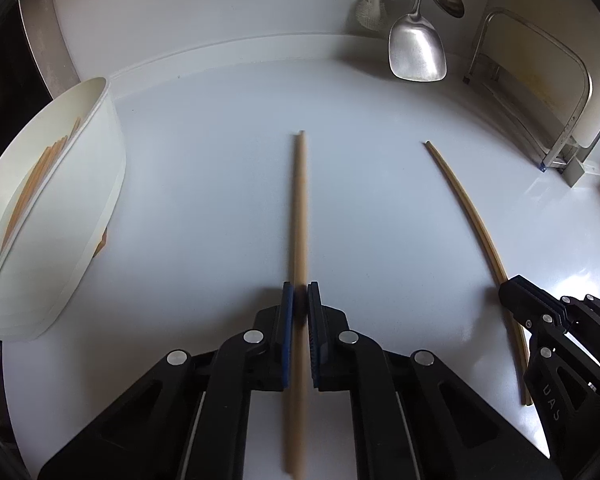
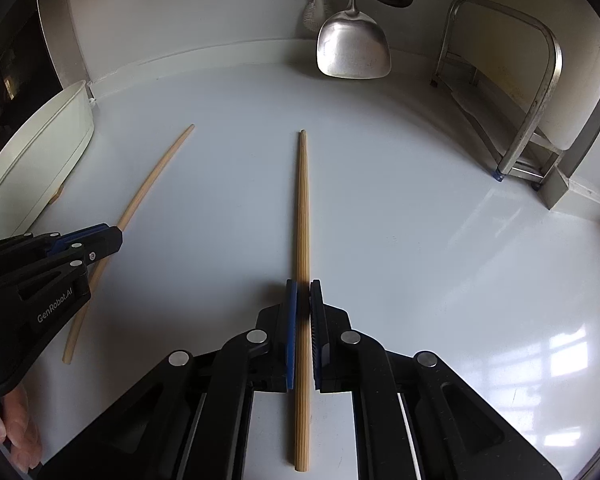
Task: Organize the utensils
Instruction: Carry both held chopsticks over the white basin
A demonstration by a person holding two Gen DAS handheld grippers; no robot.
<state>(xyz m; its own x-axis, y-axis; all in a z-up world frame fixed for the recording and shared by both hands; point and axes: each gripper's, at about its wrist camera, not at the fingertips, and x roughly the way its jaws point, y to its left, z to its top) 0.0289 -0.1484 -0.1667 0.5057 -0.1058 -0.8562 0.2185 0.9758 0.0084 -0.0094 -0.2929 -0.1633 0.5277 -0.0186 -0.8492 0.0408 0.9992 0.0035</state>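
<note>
Left claw (image 1: 299, 292) shut tight on one chopstick (image 1: 298, 216), stick runs straight between pads. Right claw (image 2: 303, 290) shut tight on other chopstick (image 2: 303, 208), same way. Both sticks seem just above white bench (image 1: 220, 160). White tub (image 1: 60, 184) at far left, more sticks inside. Next, I think: carry sticks to tub one at a time. Keep squeeze firm. Tip thin end in first. Let go only once stick is inside rim.

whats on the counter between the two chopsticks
Nothing: in both wrist views only bare white counter shows between the left chopstick and the right chopstick. Each gripper is shut on one.
</note>
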